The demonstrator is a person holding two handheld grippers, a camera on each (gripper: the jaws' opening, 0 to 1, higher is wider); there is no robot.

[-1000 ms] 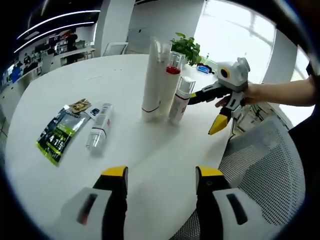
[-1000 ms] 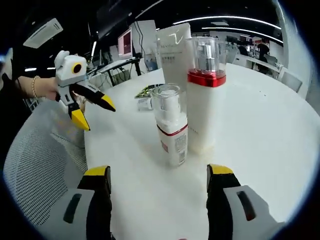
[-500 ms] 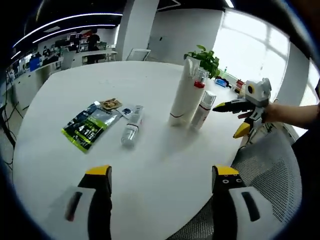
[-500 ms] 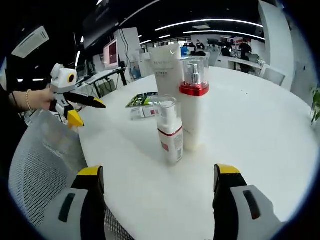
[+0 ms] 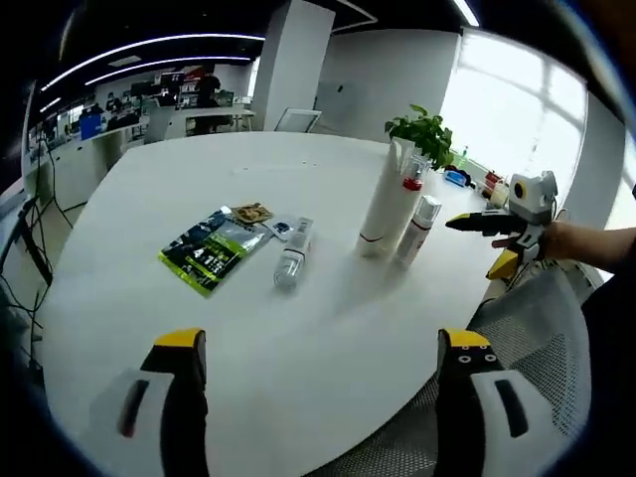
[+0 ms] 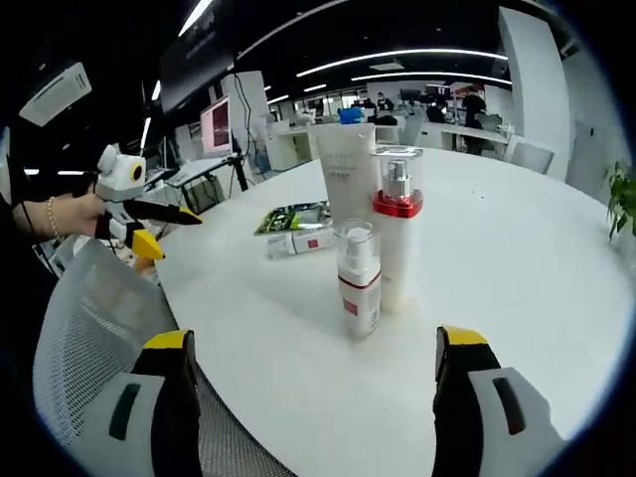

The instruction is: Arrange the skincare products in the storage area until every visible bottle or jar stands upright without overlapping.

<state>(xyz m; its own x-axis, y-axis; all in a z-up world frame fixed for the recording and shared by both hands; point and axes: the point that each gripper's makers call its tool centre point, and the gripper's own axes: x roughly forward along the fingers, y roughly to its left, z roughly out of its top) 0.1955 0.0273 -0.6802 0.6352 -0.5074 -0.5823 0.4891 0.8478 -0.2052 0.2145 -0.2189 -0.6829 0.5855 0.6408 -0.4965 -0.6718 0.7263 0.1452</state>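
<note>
Left gripper view shows the left gripper (image 5: 323, 348) wide open and holding nothing above the white table (image 5: 328, 318), while the right gripper (image 6: 310, 343) is wide open and empty too.

We see a large round white table (image 5: 328, 338) in an open-plan office. Beside its near edge stands a grey mesh-backed chair (image 6: 84, 328). Beyond the table's far side, a square white pillar (image 5: 288, 65) rises before a plain white wall (image 5: 383, 70), with bright tall windows (image 5: 512, 104) next to it. A green potted plant (image 5: 422, 129) sits near the table's window-side edge. Long curved ceiling light strips (image 6: 397, 62) glow over distant desks (image 5: 119, 134).
</note>
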